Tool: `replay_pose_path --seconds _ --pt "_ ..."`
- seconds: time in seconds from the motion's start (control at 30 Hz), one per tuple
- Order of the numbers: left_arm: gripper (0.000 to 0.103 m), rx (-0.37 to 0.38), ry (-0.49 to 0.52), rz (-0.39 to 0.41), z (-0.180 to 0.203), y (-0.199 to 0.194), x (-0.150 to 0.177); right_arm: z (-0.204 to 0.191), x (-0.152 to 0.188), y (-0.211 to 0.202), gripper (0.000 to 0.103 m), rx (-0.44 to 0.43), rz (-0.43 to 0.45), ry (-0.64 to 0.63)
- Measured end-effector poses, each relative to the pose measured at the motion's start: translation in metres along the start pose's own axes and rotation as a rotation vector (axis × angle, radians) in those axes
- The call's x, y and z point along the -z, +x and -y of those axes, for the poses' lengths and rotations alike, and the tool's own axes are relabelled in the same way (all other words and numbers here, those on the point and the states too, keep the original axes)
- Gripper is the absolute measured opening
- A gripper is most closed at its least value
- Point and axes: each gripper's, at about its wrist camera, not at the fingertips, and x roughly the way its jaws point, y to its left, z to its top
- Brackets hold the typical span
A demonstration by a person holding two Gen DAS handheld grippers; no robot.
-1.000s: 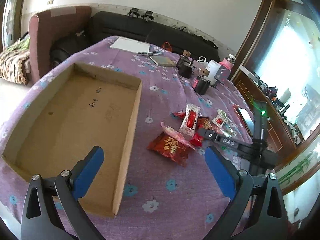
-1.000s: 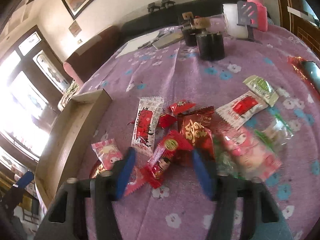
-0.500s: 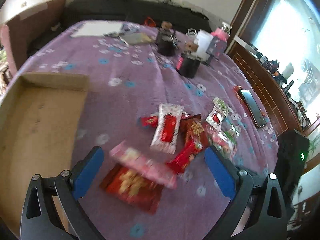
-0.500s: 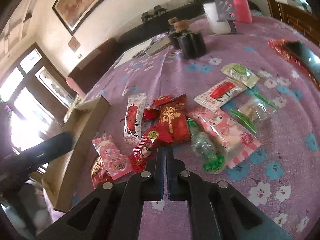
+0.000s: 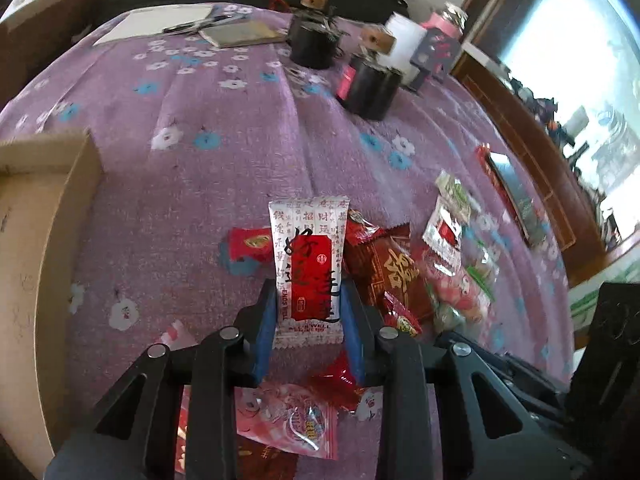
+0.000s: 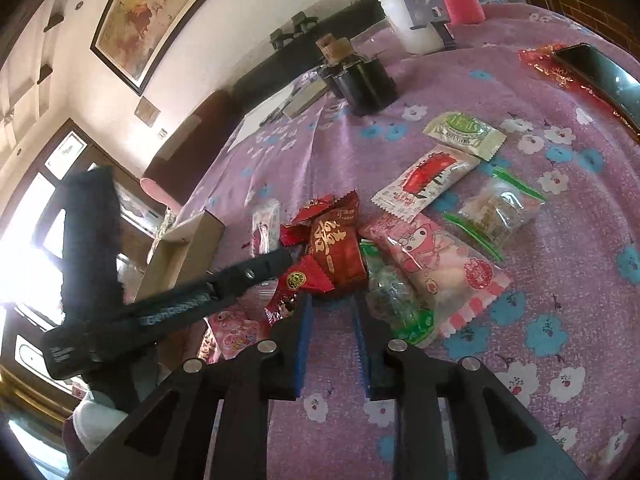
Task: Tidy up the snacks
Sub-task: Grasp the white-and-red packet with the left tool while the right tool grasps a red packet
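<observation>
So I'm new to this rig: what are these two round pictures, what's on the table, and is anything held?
No robot arm here: a person holds a two-finger gripper in each hand, each with a fisheye camera looking along its fingers. In the left view, the left gripper is shut on a white and red snack packet. The cardboard box lies at its left. In the right view, the right gripper is open and holds nothing, just short of a red candy packet. Beside that on the purple tablecloth lie a pink marshmallow bag and more snacks. The dark bar crossing the right view is the left gripper.
</observation>
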Motion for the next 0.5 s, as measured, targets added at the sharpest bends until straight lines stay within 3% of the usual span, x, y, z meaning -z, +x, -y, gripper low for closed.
replay_pose_path --seconds 0.13,0.33,0.5 --pt "0.027 0.021 -0.042 0.030 -0.006 -0.017 0.004 -0.001 0.000 0.003 0.024 -0.013 -0.008 -0.001" --pt "0.027 0.109 -0.090 0.081 -0.015 -0.059 0.022 -0.006 0.002 0.010 0.035 -0.079 -0.045 -0.014" --pt "0.028 0.133 -0.095 0.132 -0.026 -0.093 0.038 -0.016 0.001 0.020 0.035 -0.049 -0.067 0.009"
